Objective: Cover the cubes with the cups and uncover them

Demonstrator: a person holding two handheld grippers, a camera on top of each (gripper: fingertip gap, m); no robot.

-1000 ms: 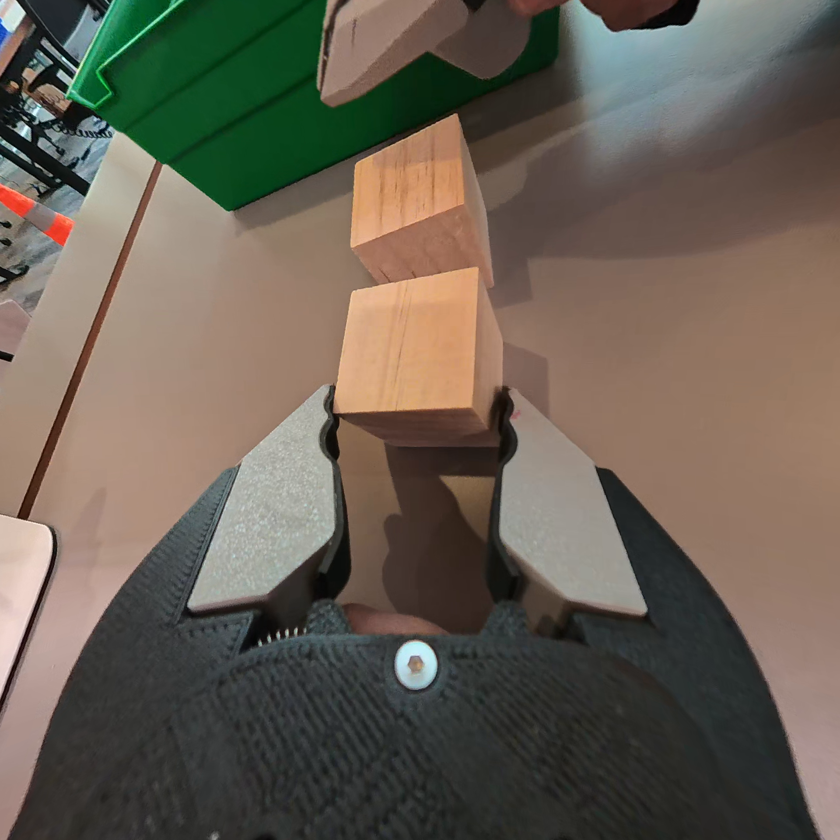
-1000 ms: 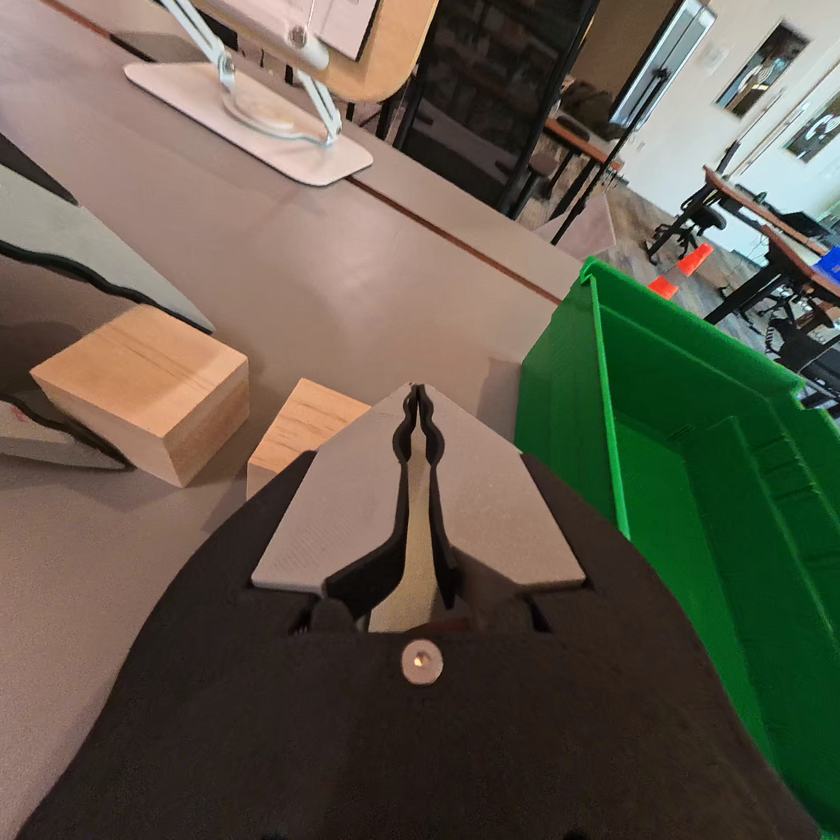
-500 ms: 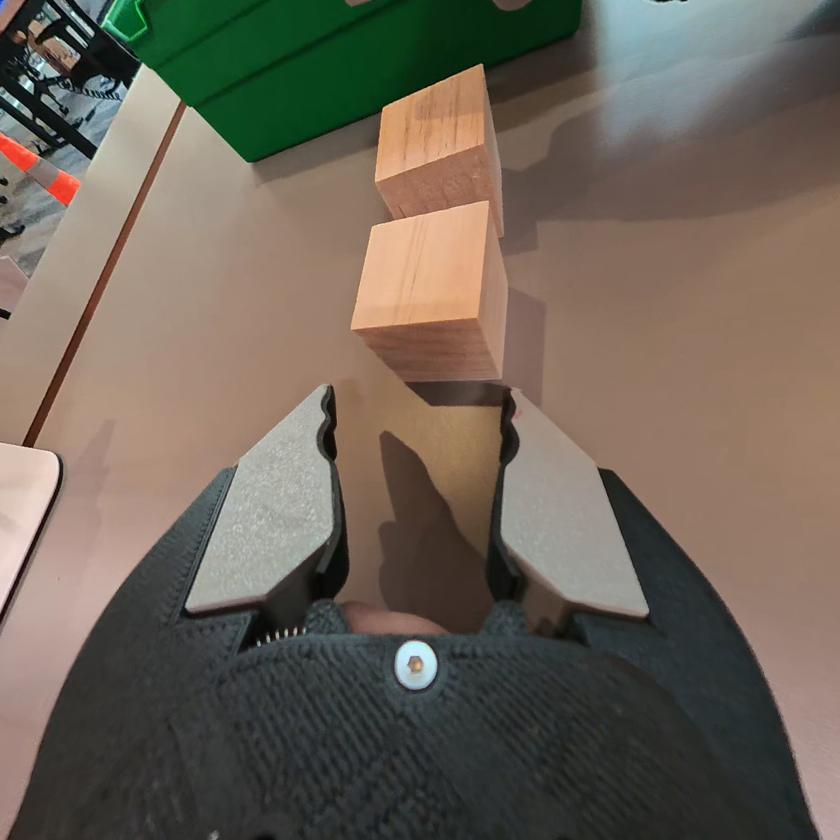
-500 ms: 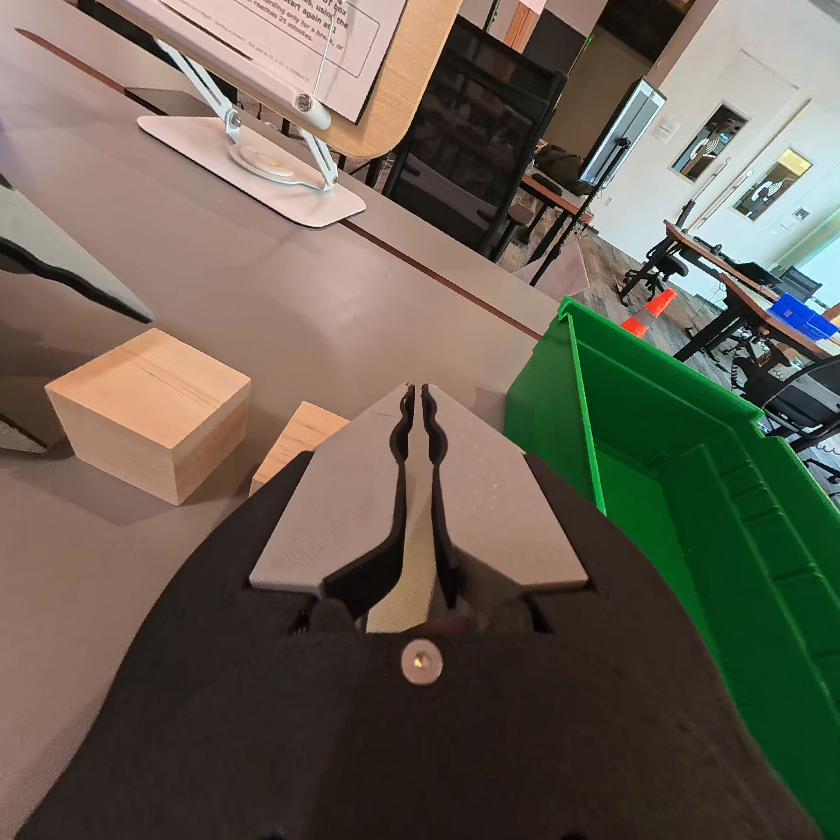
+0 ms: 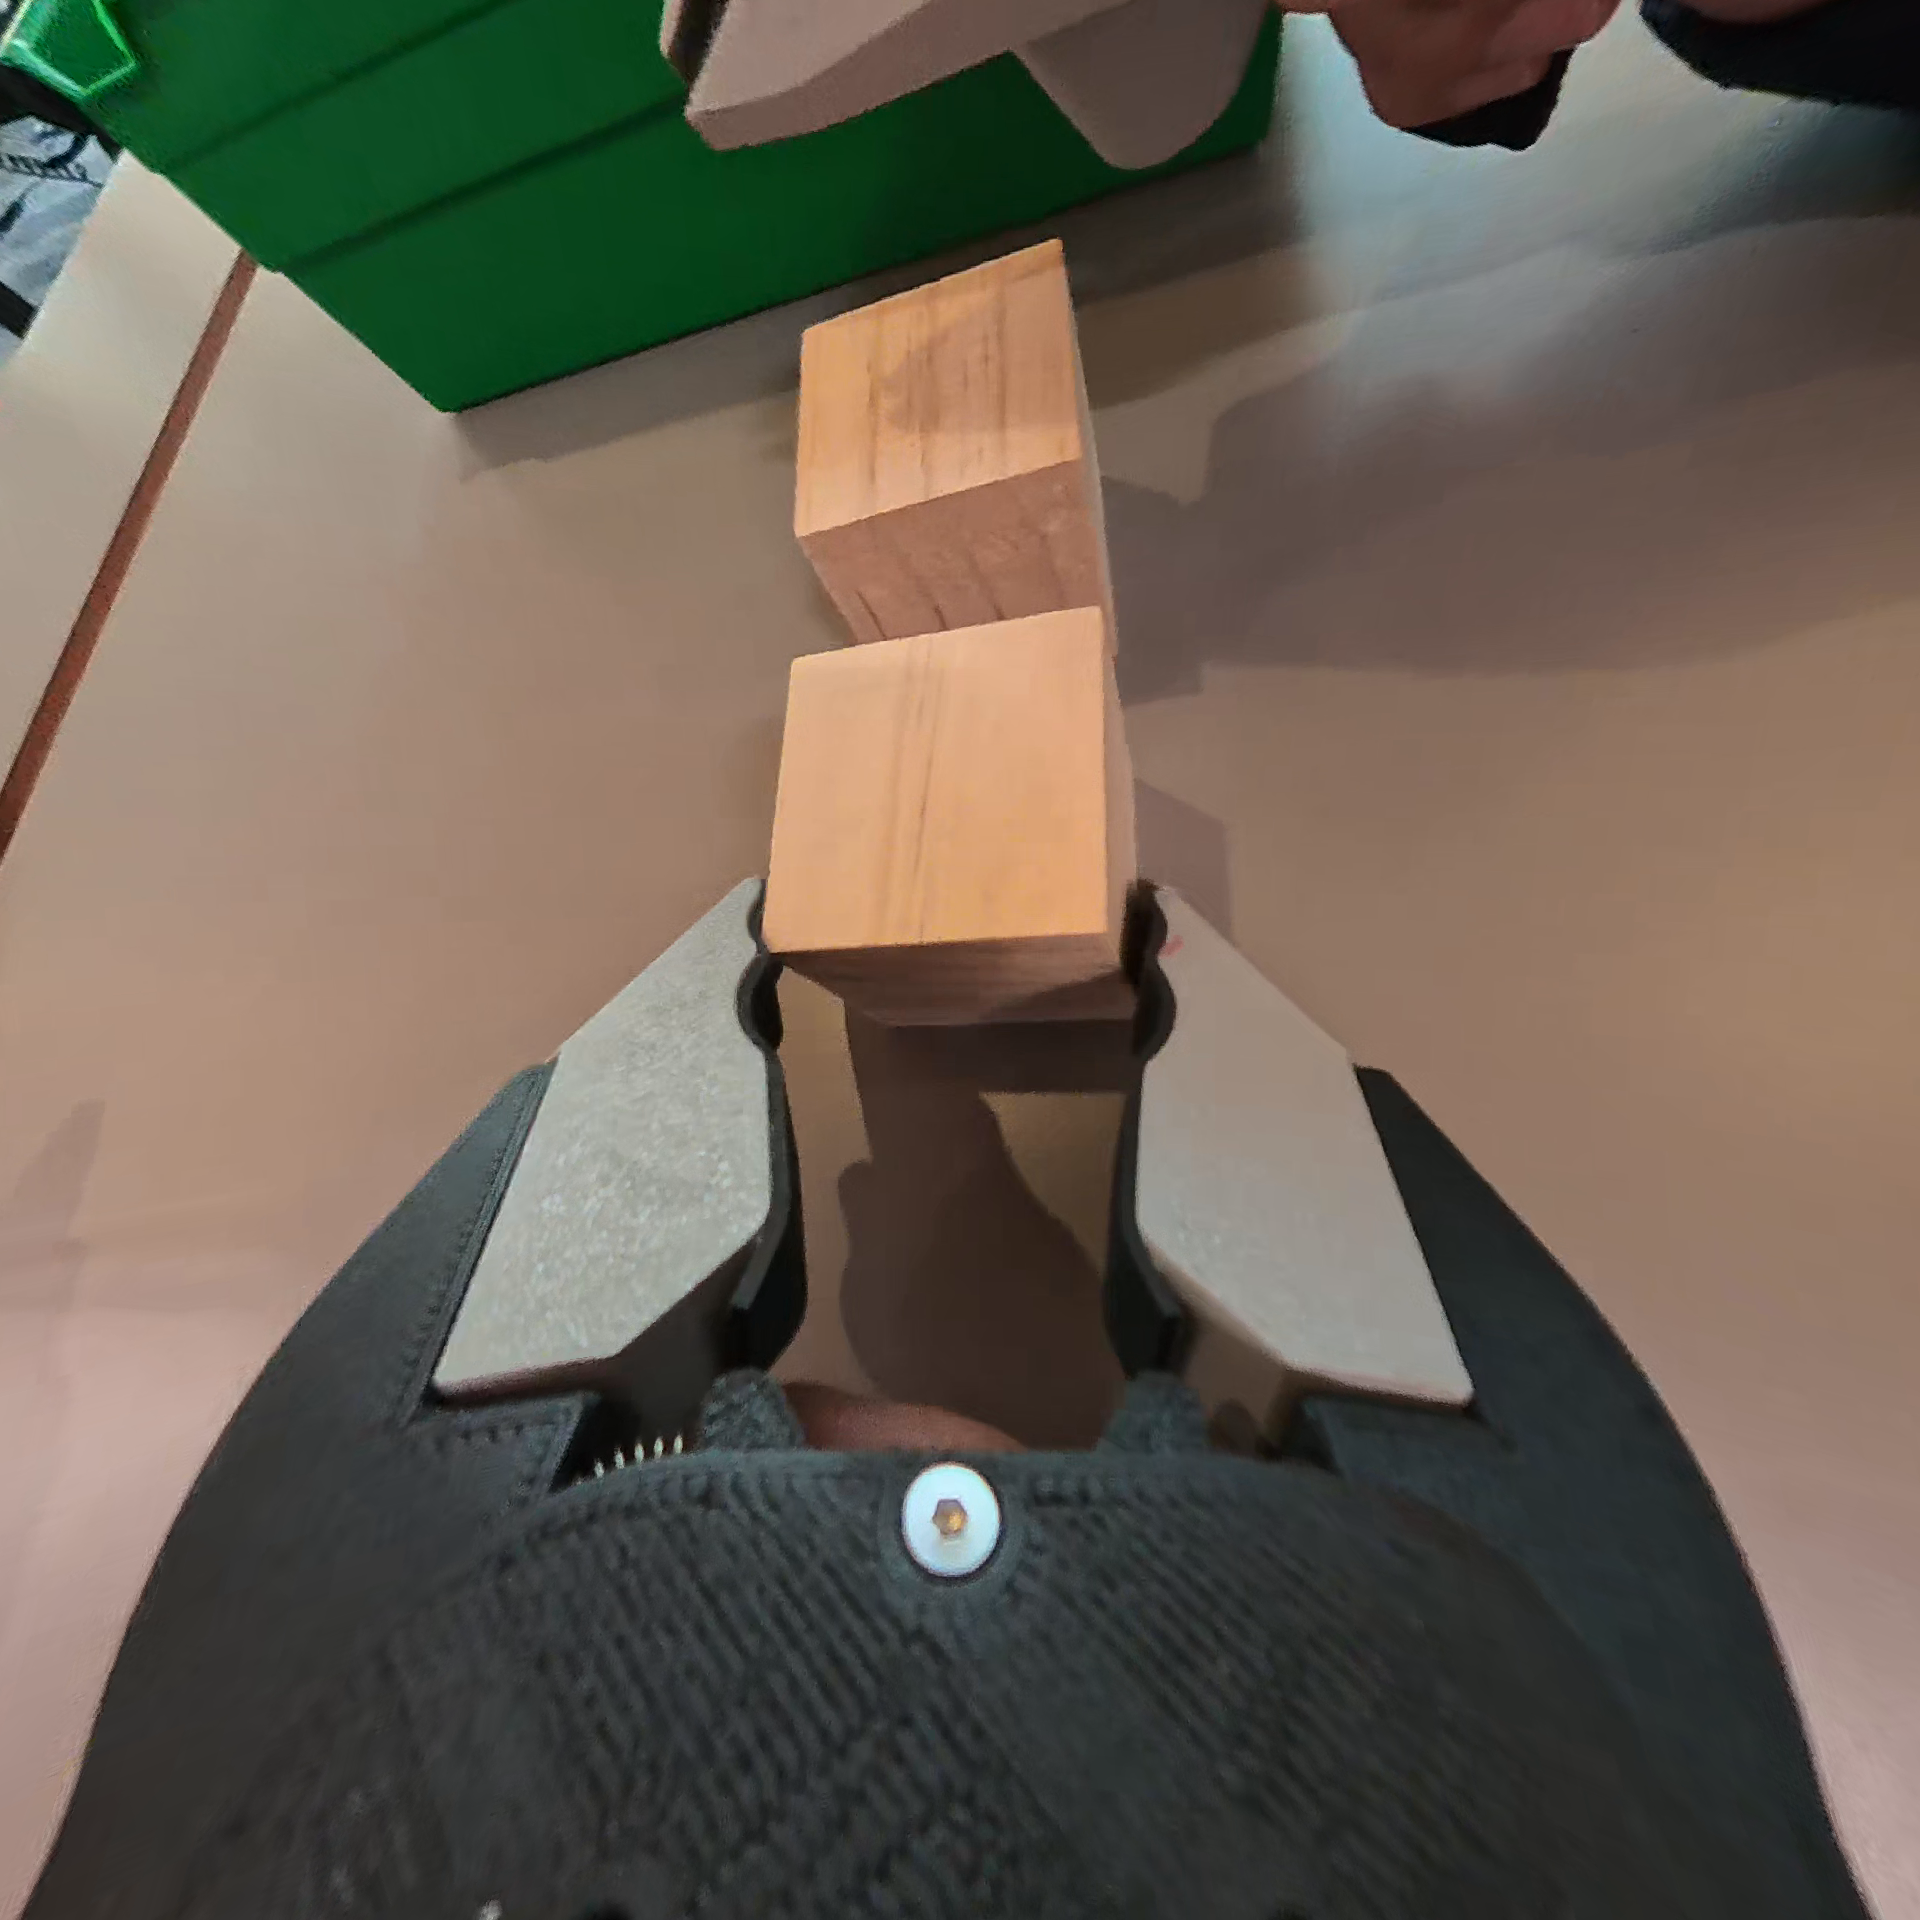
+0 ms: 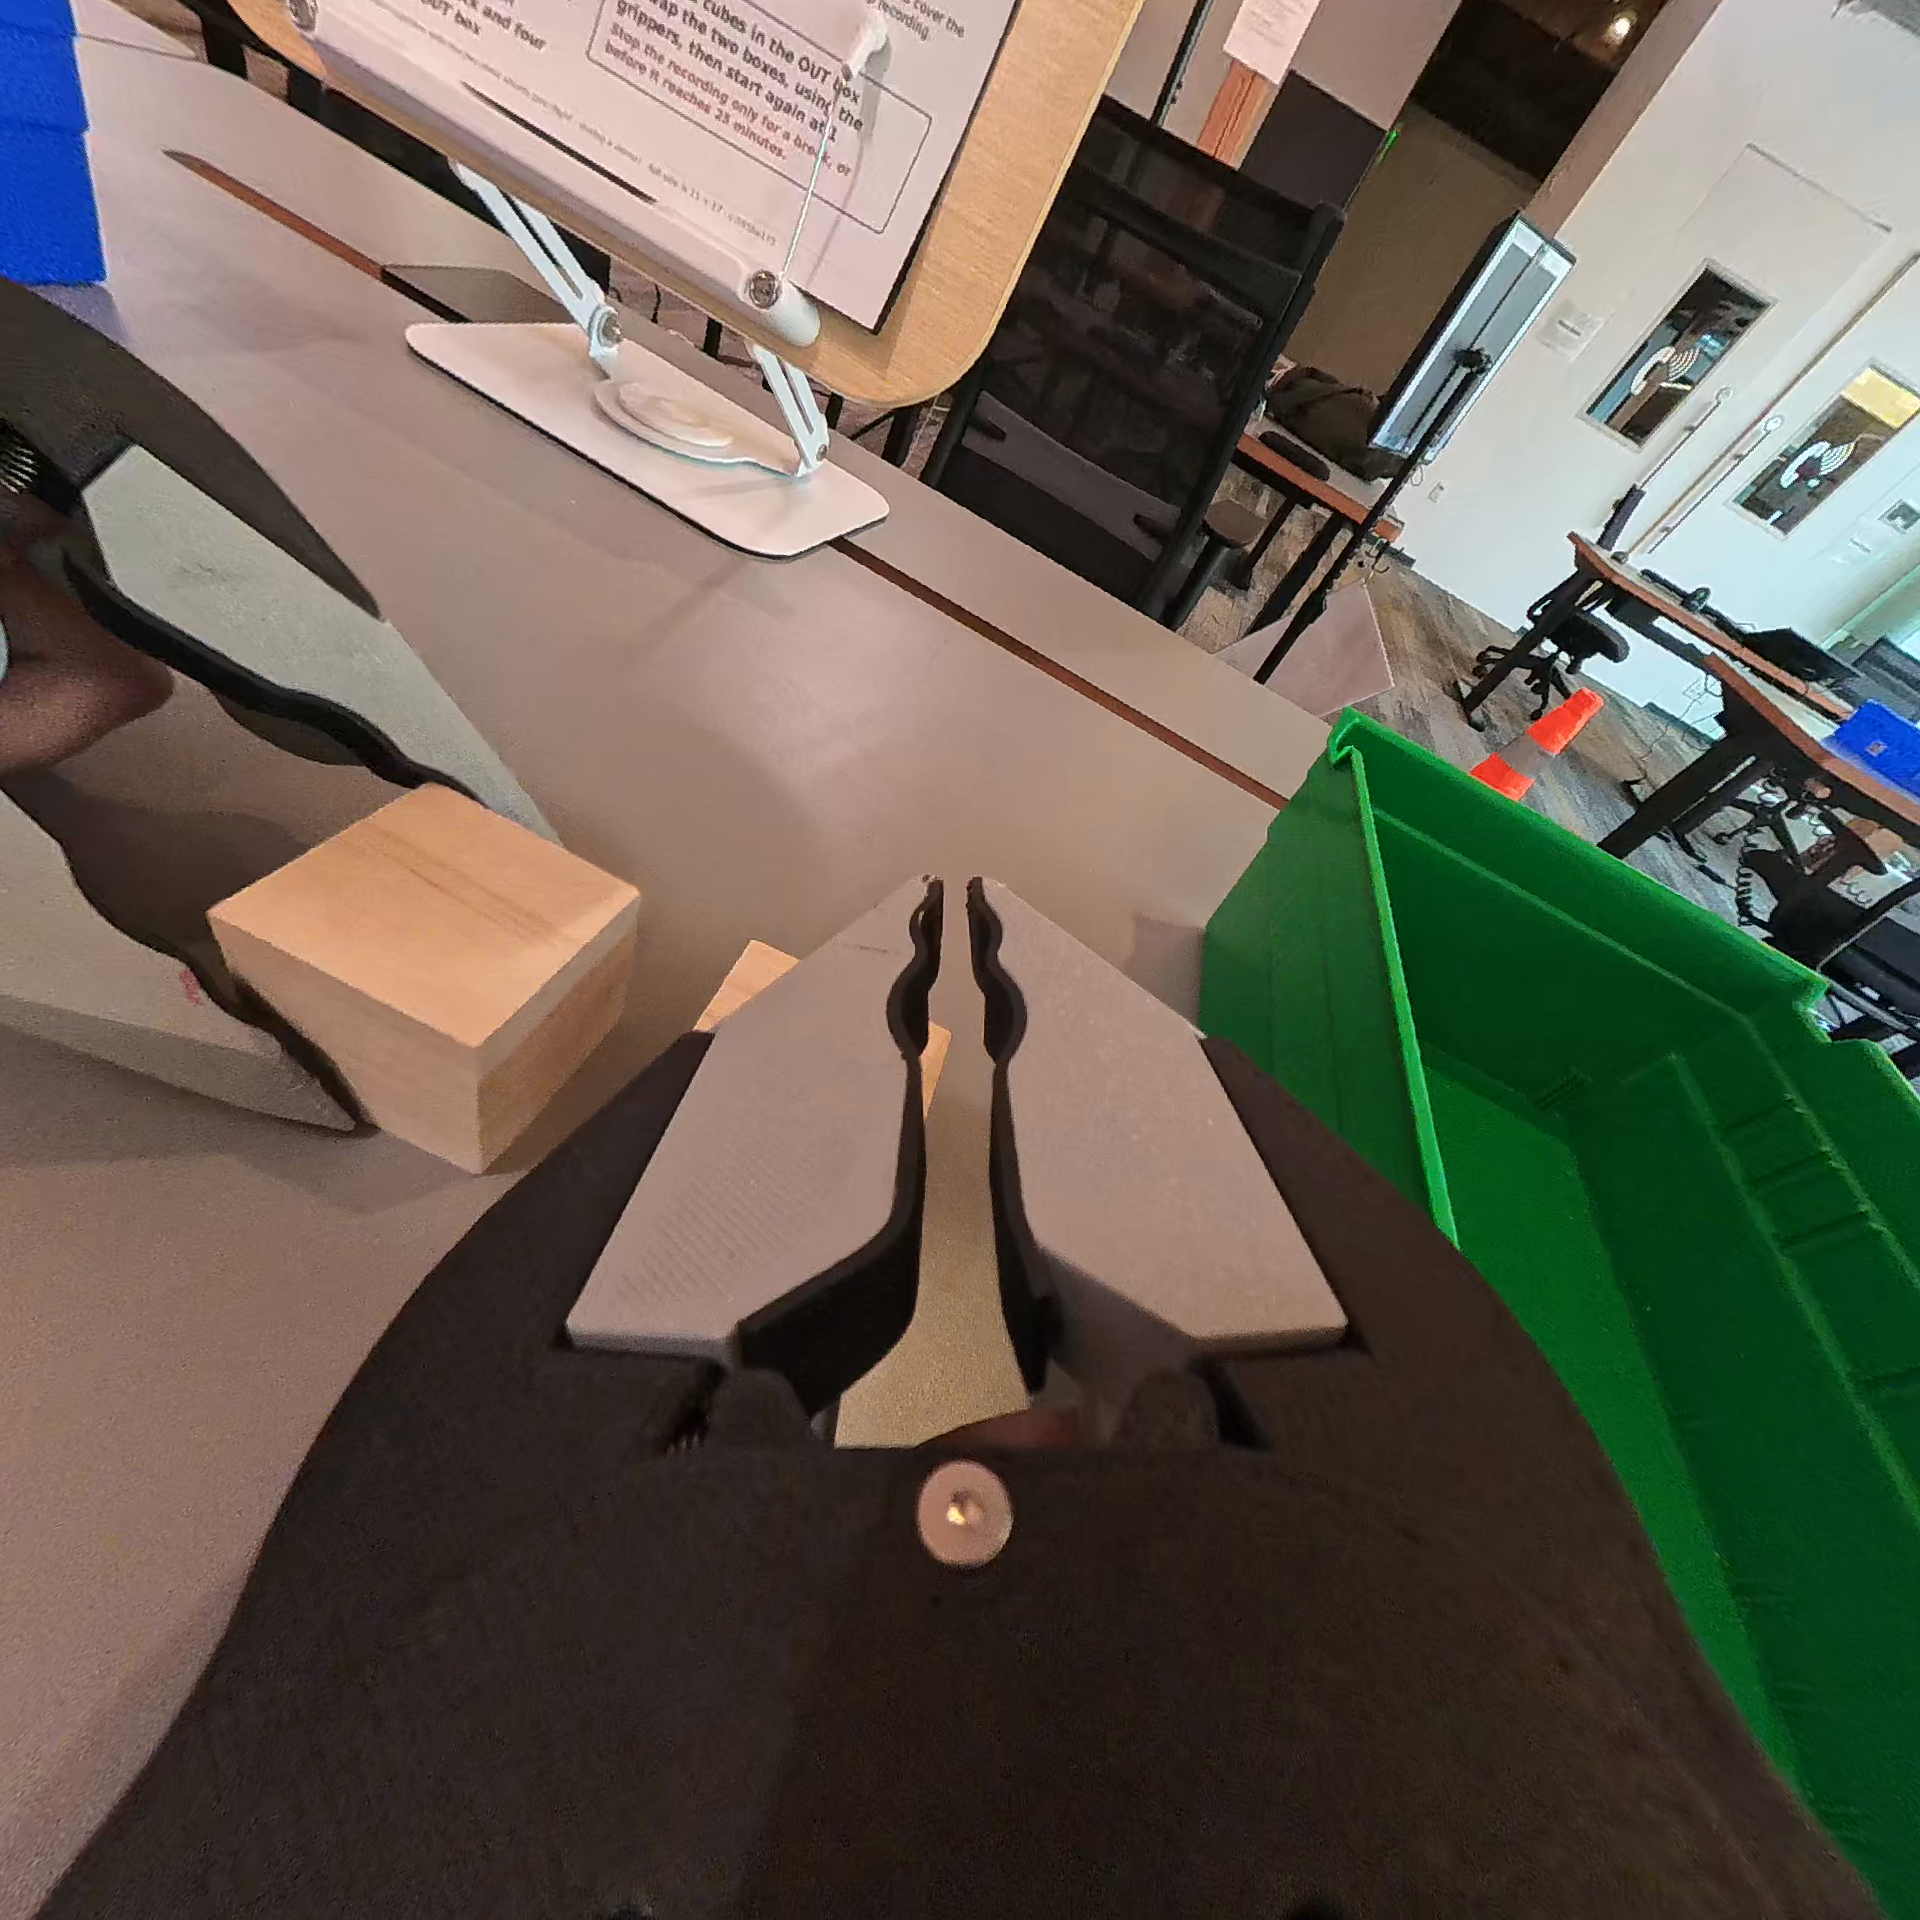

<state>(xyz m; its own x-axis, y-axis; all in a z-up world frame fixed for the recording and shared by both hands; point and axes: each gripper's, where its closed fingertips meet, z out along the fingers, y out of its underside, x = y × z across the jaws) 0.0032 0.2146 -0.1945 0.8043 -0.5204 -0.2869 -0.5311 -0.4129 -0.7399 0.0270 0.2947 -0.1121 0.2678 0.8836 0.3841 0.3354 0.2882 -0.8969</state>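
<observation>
Hand-held gripper (image 6: 948, 883) beside green bin (image 6: 1558, 1039).

Left gripper (image 5: 948, 940) body: black, with a woven, bumpy look, wide and round at the back.
Left fingers (image 5: 634, 1153): two flat grey plates with slanted tips and a speckled top.
Left pads: black and wavy along the inner edges.
Left screw (image 5: 951, 1521): one round white screw in the middle.
Left spring (image 5: 634, 1450): small metal coil by the left finger's base.
Left mark (image 5: 1174, 945): tiny red spot on the right finger's tip.
Right gripper (image 6: 951, 894) body: smooth black, same round shape.
Right fingers (image 6: 790, 1164): grey pointed plates with black wavy inner edges.
Right screw (image 6: 964, 1525): one round silver screw.
Sleeve (image 5: 1787, 52): dark, at the top corner.
</observation>
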